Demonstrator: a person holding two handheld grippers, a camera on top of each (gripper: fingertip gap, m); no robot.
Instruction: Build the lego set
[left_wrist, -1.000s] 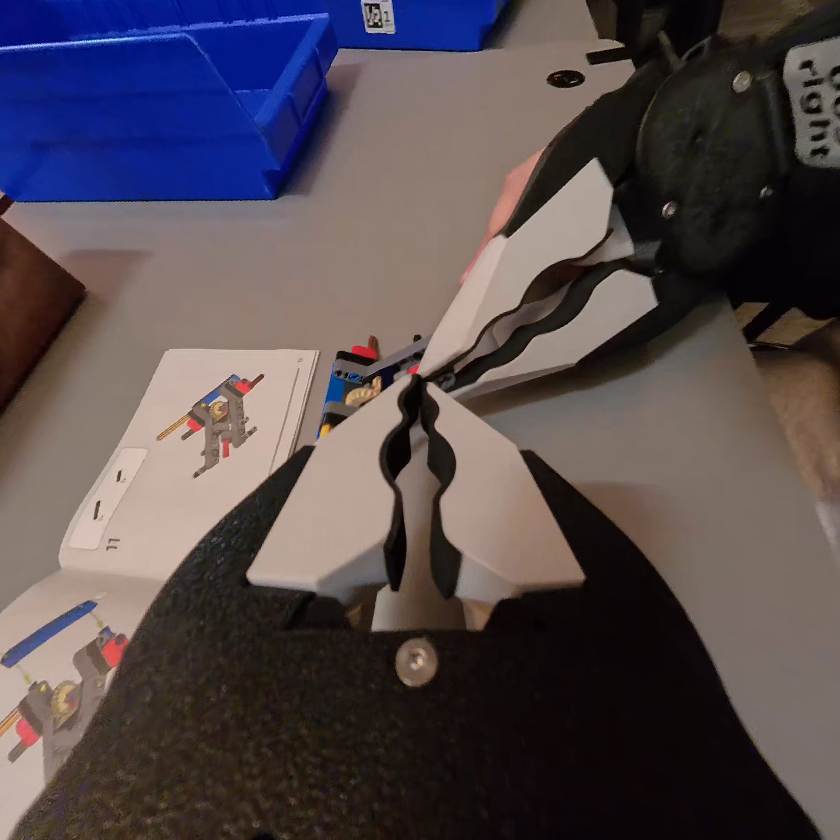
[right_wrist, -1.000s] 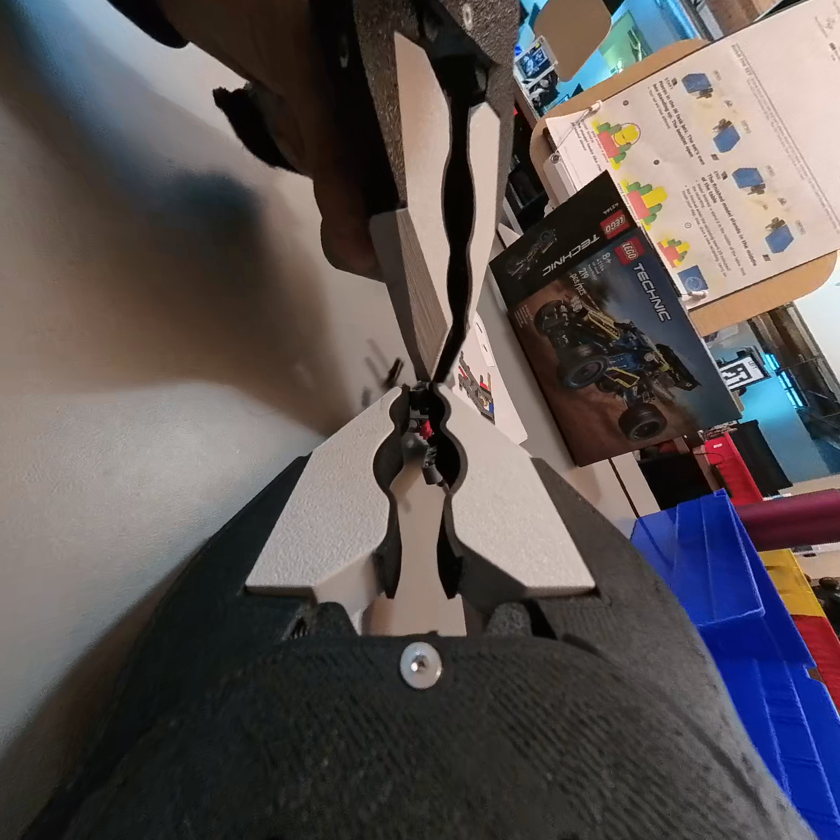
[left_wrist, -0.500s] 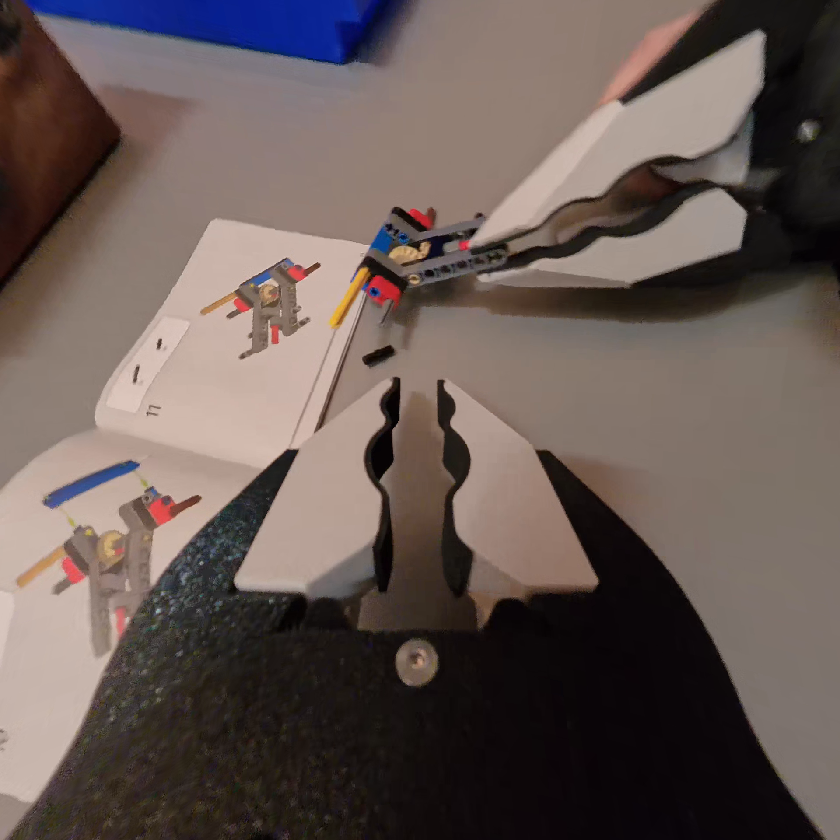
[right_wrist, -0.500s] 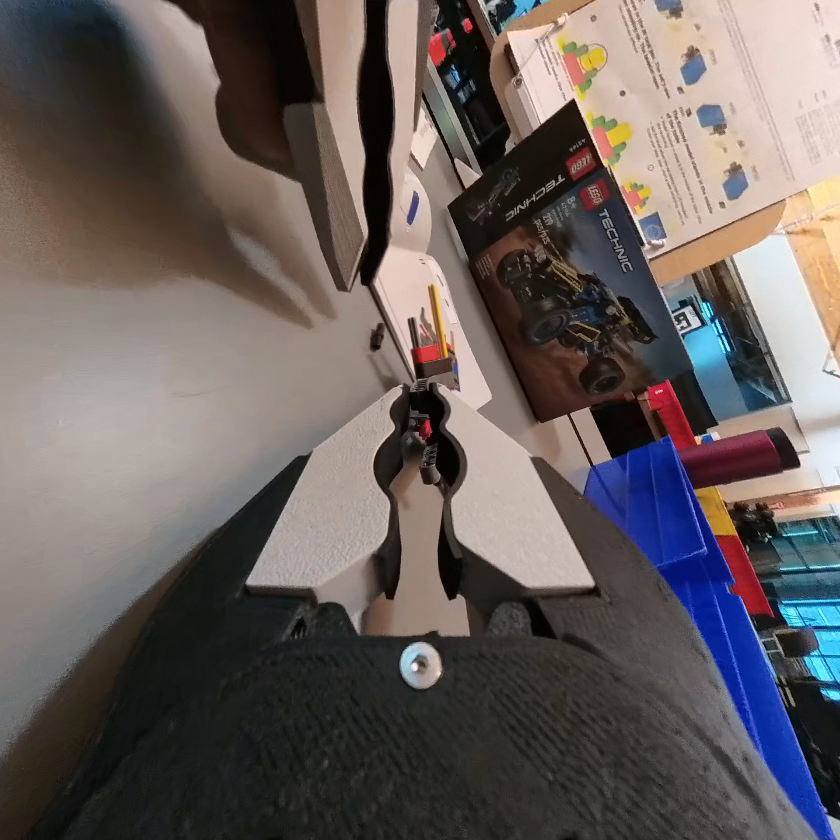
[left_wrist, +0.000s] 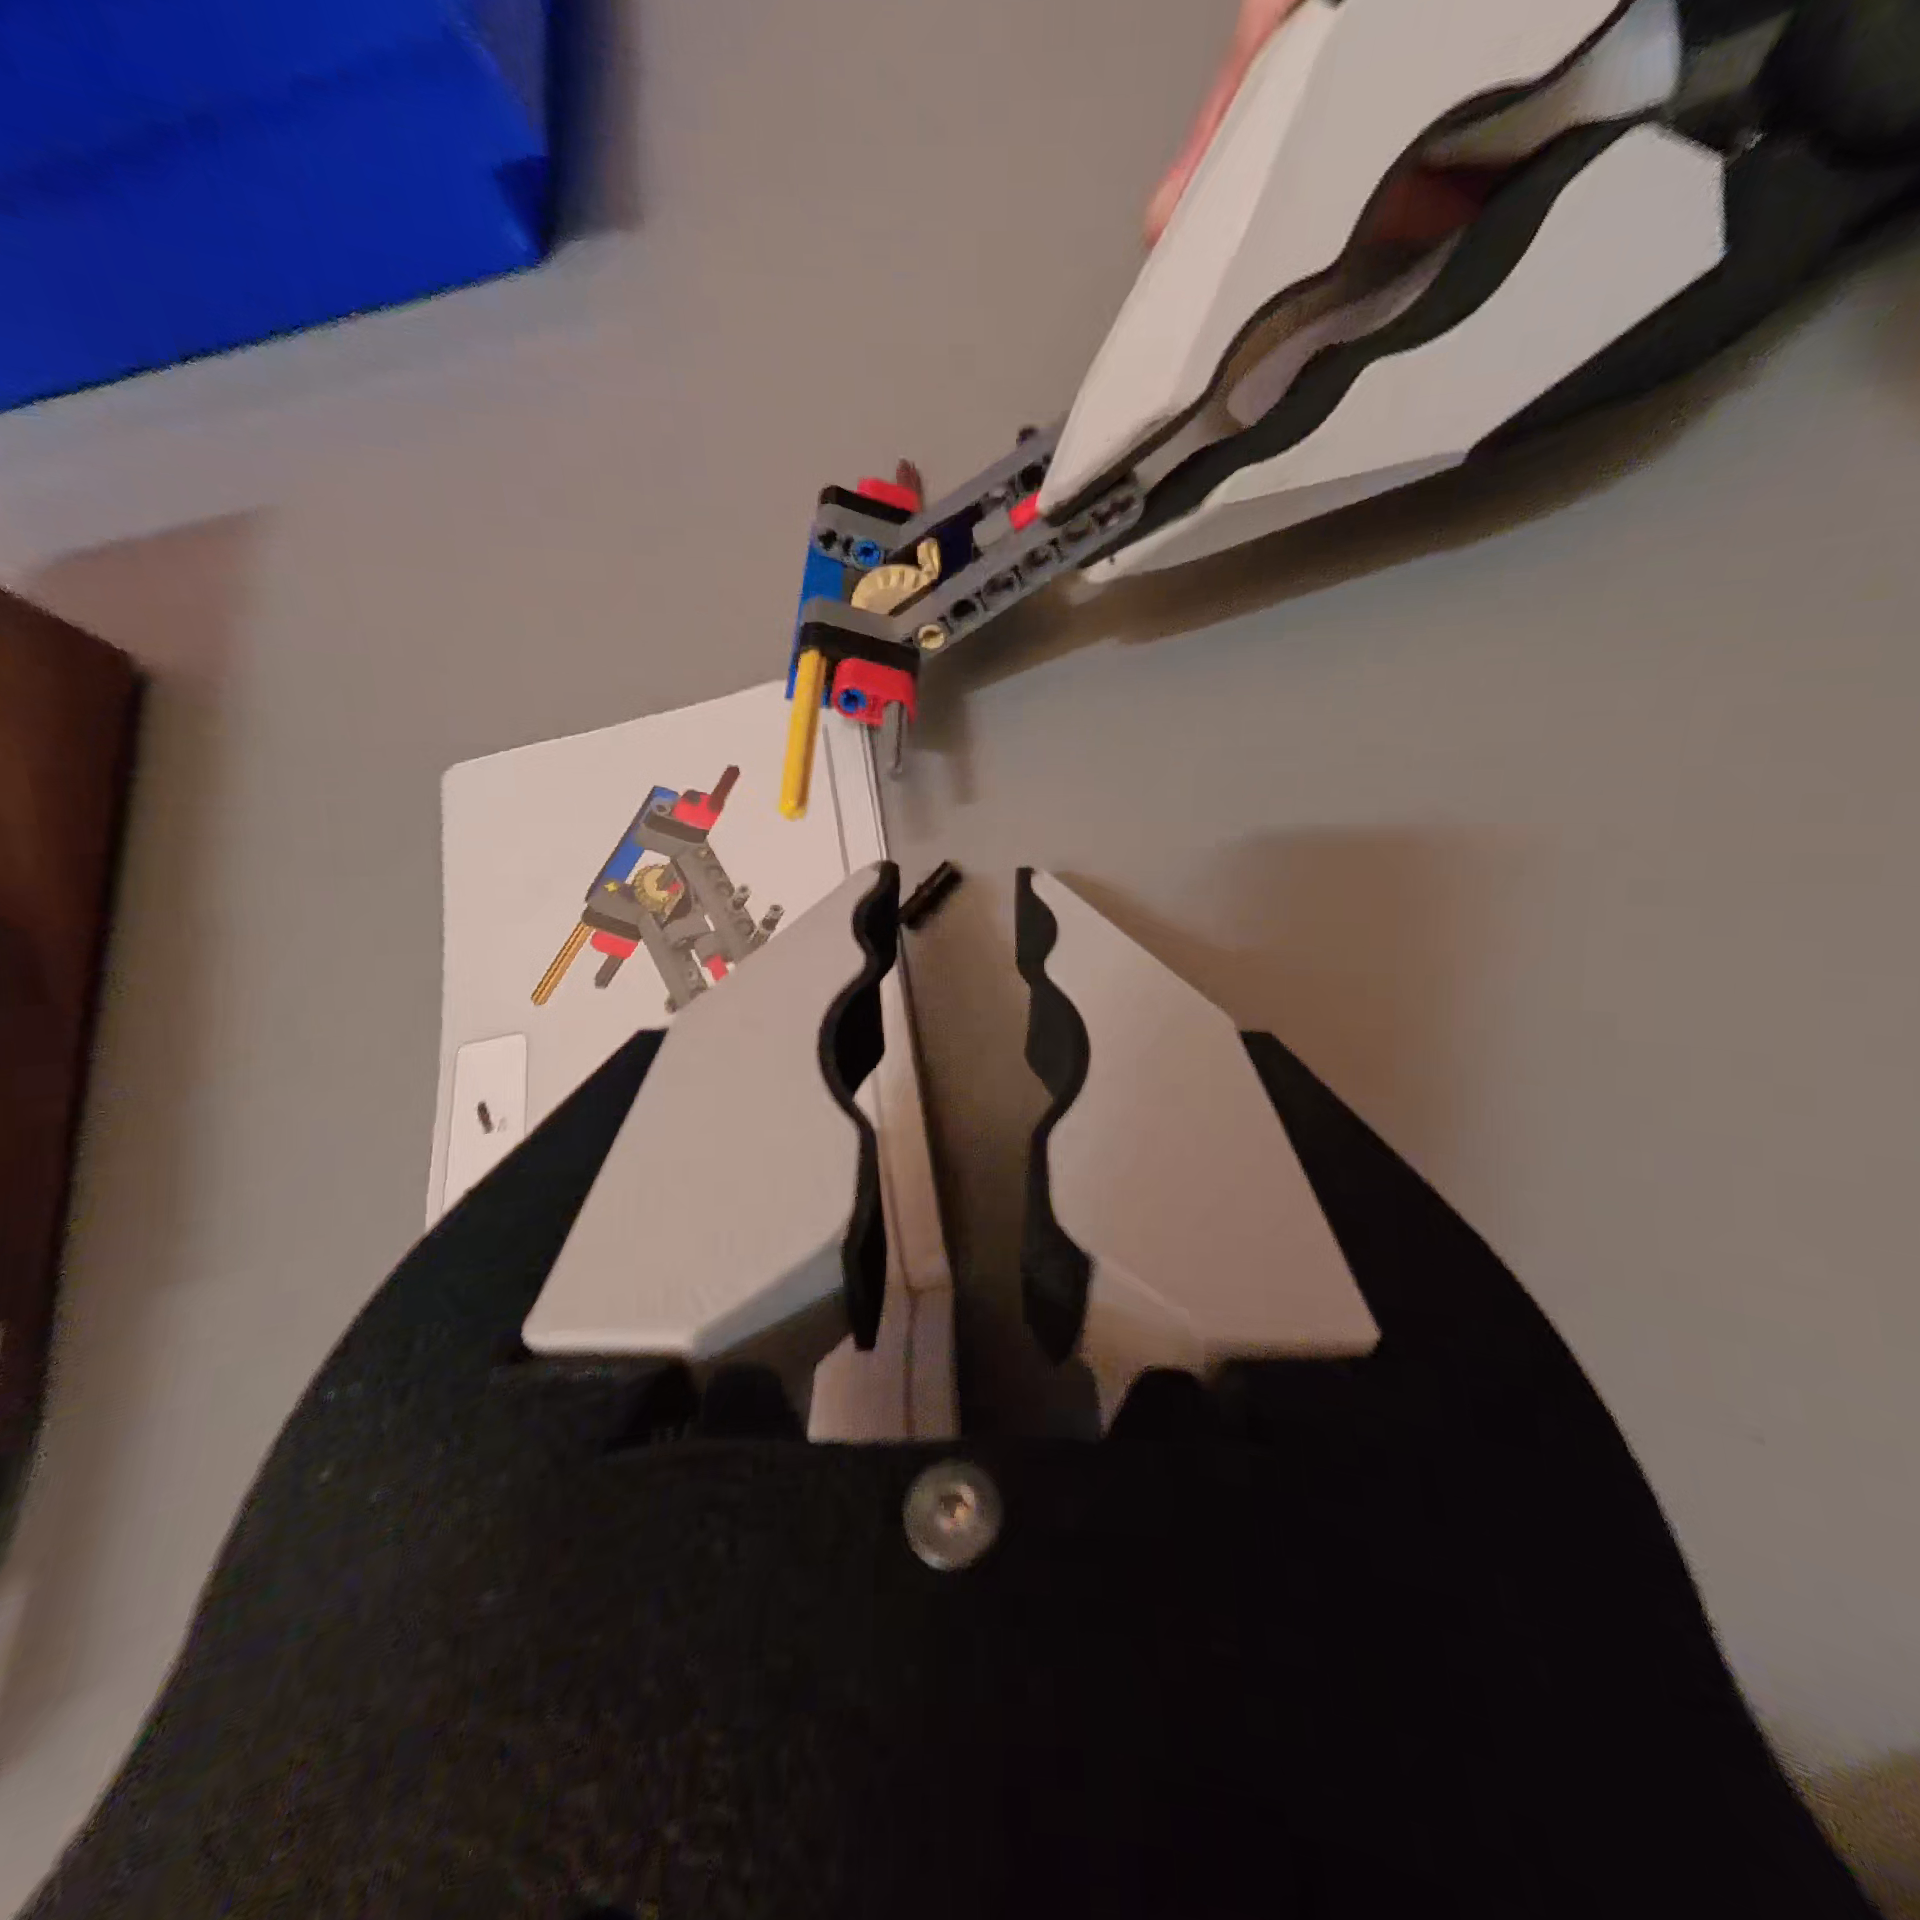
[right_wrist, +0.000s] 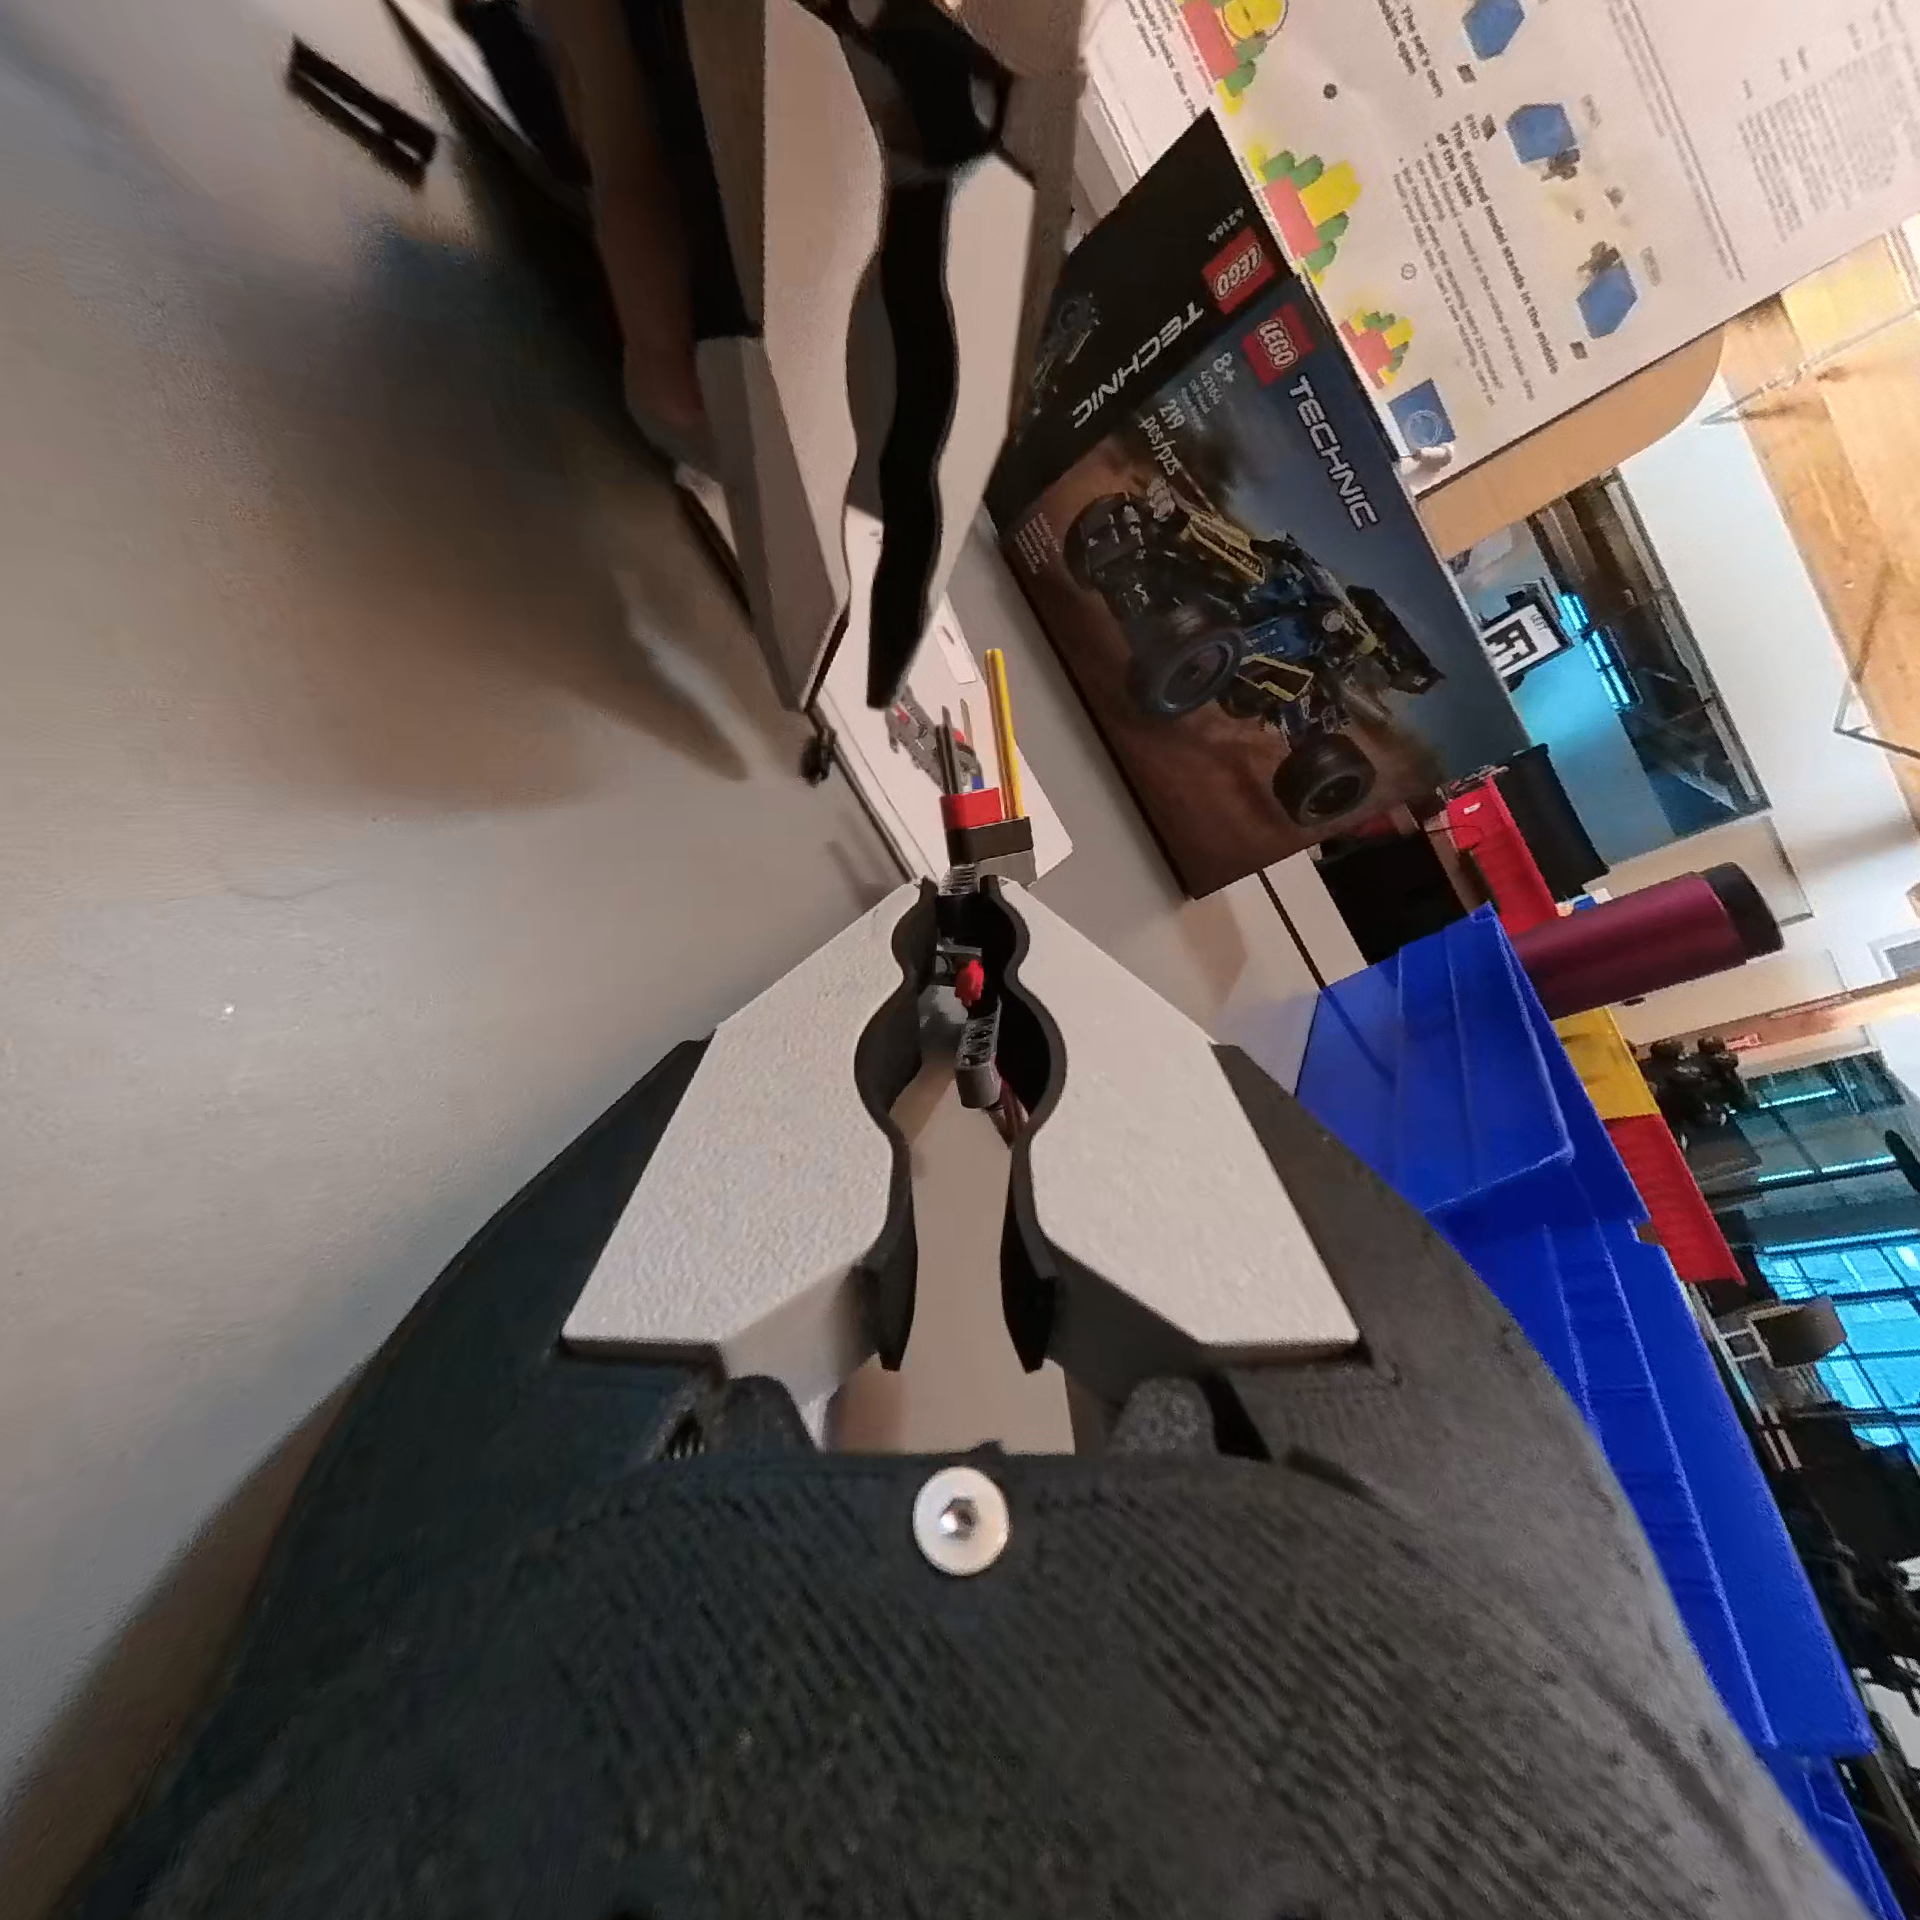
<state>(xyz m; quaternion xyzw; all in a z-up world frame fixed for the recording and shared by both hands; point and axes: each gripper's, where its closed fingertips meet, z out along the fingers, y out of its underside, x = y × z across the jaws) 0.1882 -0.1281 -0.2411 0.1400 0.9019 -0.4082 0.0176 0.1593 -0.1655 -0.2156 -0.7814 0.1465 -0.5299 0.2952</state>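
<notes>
Grey-blue-red lego assembly (left_wrist: 904, 582) with yellow axle was clamped aloft in right gripper (left_wrist: 1081, 514); small black pin (left_wrist: 932, 890) lay on bench (left_wrist: 1455, 831) beside booklet (left_wrist: 540, 831).

Beside one instruction booklet (left_wrist: 634, 883): one lego assembly (left_wrist: 894, 592), one loose black pin (left_wrist: 932, 891), two grippers, one lego box (right_wrist: 1247, 540).

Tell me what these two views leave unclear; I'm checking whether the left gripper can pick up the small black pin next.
- Black pin, left wrist view: small and blurred; its shape is unclear, and the left gripper fingertips crowd it.
- Lego assembly: its gripped end is covered by the right gripper.
- Instruction booklet: its lower part sits behind the left gripper's body.
- Blue bin: blurred, cut by the frame edge.
</notes>
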